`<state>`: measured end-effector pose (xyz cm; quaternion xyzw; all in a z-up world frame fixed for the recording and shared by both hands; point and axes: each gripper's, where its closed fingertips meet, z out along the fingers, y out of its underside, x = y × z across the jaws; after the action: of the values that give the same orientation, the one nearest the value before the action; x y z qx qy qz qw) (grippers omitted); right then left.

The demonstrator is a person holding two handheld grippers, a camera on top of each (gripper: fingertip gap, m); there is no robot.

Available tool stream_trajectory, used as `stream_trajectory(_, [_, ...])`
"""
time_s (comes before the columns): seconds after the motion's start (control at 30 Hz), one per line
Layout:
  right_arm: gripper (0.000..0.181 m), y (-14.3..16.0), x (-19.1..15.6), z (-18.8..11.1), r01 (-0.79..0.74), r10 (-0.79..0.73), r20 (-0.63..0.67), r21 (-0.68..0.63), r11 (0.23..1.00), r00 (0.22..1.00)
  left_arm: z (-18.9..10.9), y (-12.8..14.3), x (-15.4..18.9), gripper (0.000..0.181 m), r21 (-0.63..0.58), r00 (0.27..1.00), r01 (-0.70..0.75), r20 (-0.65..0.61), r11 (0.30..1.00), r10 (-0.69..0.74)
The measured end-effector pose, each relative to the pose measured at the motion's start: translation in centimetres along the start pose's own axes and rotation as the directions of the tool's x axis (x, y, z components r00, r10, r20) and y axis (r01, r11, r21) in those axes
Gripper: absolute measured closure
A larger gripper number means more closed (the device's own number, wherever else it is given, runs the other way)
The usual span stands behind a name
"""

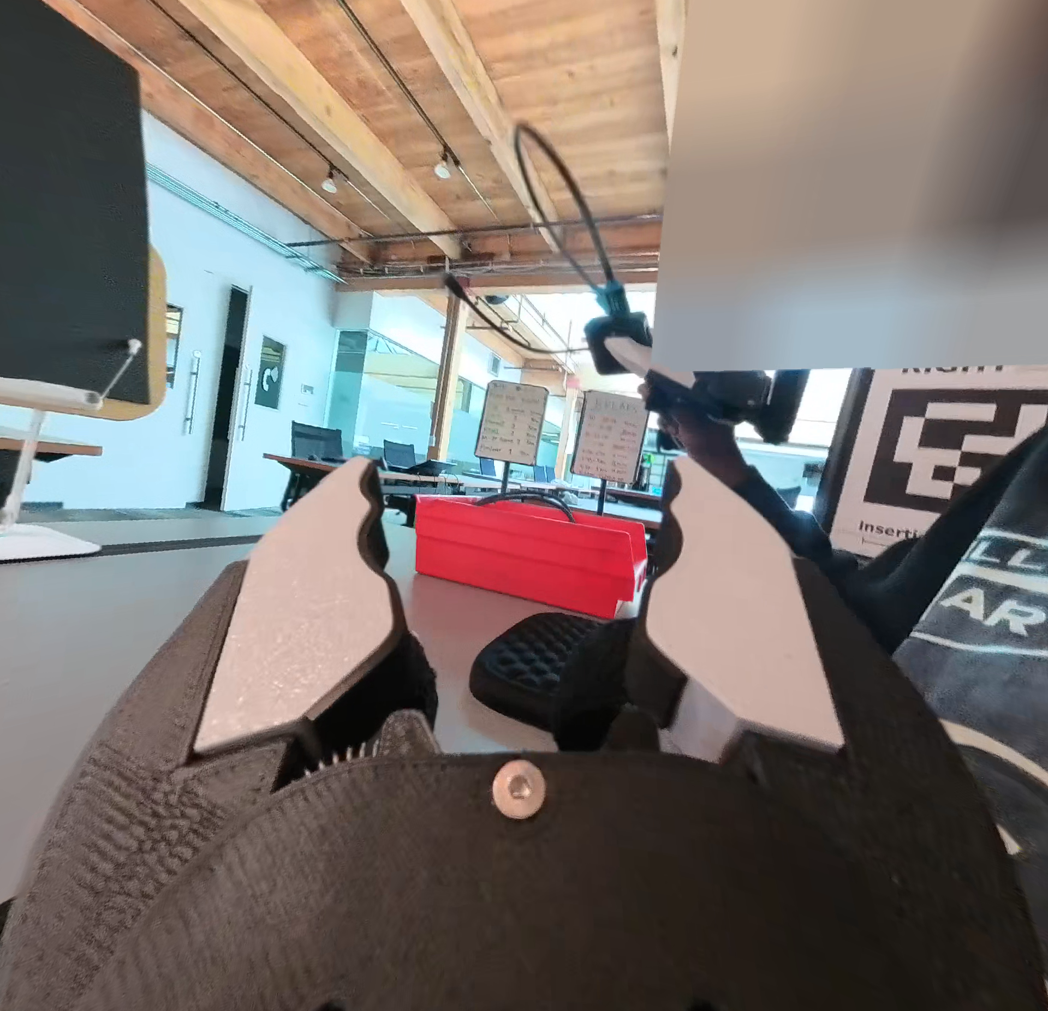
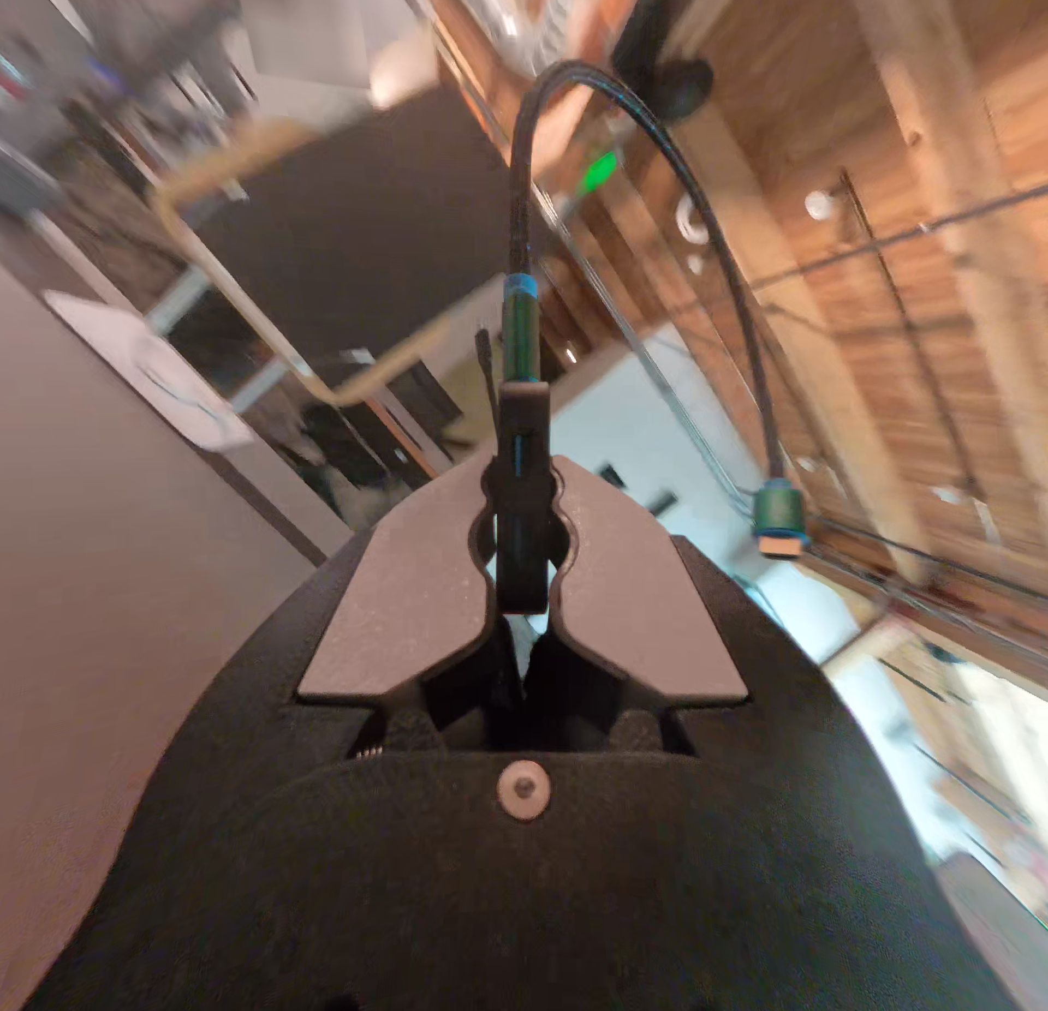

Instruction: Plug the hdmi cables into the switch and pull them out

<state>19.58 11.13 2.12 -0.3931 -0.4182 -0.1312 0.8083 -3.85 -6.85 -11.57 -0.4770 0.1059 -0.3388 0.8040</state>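
Note:
My right gripper [image 2: 524, 473] is shut on a thin black HDMI switch [image 2: 523, 536], seen edge-on and held up in the air. A green and blue HDMI plug [image 2: 519, 332] sits in the switch's far end. Its black cable [image 2: 709, 224] arcs up and over to the right, and its free plug [image 2: 780, 522] hangs loose. In the left wrist view the switch [image 1: 618, 340] and the cable loop [image 1: 544, 201] are high at the upper right. My left gripper [image 1: 519, 485] is open and empty, low over the grey table [image 1: 113, 615].
A red bin [image 1: 527, 553] with a black cable in it stands on the table ahead of the left gripper. Two small whiteboards [image 1: 510, 422] stand behind it. A black panel [image 1: 68, 190] on a white stand is at the left. A dark sleeve [image 1: 794, 530] and a marker board [image 1: 953, 445] are at the right.

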Motion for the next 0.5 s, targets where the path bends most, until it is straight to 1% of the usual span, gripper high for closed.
stream_trajectory(0.03, [0.168,1.8,0.4,-0.2,0.029,-0.032,-0.03,-0.072,0.997,0.999,0.0,-0.1,-0.1,0.088,0.006,1.0,0.002,0.002,1.0,-0.002])
stream_trajectory(0.1, [0.168,5.6,0.1,-0.7,0.082,-0.093,-0.038,-0.222,0.972,0.995,-0.1,-0.1,-0.1,0.088,0.01,1.0,-0.001,0.0,1.0,0.001])
stream_trajectory(0.17, [0.168,10.0,-1.2,-1.3,0.112,-0.121,-0.001,-0.378,0.919,0.993,0.0,0.0,-0.1,0.088,0.008,1.0,-0.004,0.003,1.0,0.004])
stream_trajectory(0.23, [0.167,14.8,-3.5,-2.2,0.116,-0.086,0.081,-0.53,0.84,0.993,0.0,0.0,-0.1,0.088,0.007,1.0,-0.003,0.003,1.0,0.003])
stream_trajectory(0.27, [0.167,17.3,-5.0,-2.9,0.101,-0.019,0.138,-0.613,0.784,0.99,0.0,0.0,-0.1,0.089,0.007,1.0,0.0,0.004,1.0,0.0])
stream_trajectory(0.3, [0.167,19.6,-6.8,-3.8,0.079,0.077,0.192,-0.691,0.718,0.978,0.0,0.0,-0.2,0.09,0.007,1.0,0.004,0.006,1.0,-0.004])
stream_trajectory(0.33, [0.167,21.4,-8.7,-4.8,0.054,0.194,0.237,-0.753,0.656,0.952,0.0,0.0,-0.2,0.091,0.007,1.0,0.008,0.008,1.0,-0.008])
stream_trajectory(0.37, [0.166,22.6,-10.3,-5.6,0.006,0.318,0.249,-0.795,0.607,0.915,0.0,0.0,-0.3,0.091,0.006,1.0,0.011,0.009,1.0,-0.011])
stream_trajectory(0.4, [0.167,23.1,-11.9,-6.2,-0.054,0.46,0.261,-0.823,0.565,0.849,0.0,0.0,-0.3,0.091,0.005,1.0,0.013,0.01,1.0,-0.013])
stream_trajectory(0.43, [0.162,23.0,-13.0,-6.6,-0.123,0.582,0.252,-0.841,0.527,0.773,0.1,0.1,-0.3,0.092,0.004,1.0,0.014,0.01,1.0,-0.014])
stream_trajectory(0.5, [0.157,22.9,-13.1,-6.6,-0.241,0.698,0.184,-0.853,0.463,0.692,0.1,0.1,-0.3,0.093,0.005,1.0,0.015,0.008,1.0,-0.015])
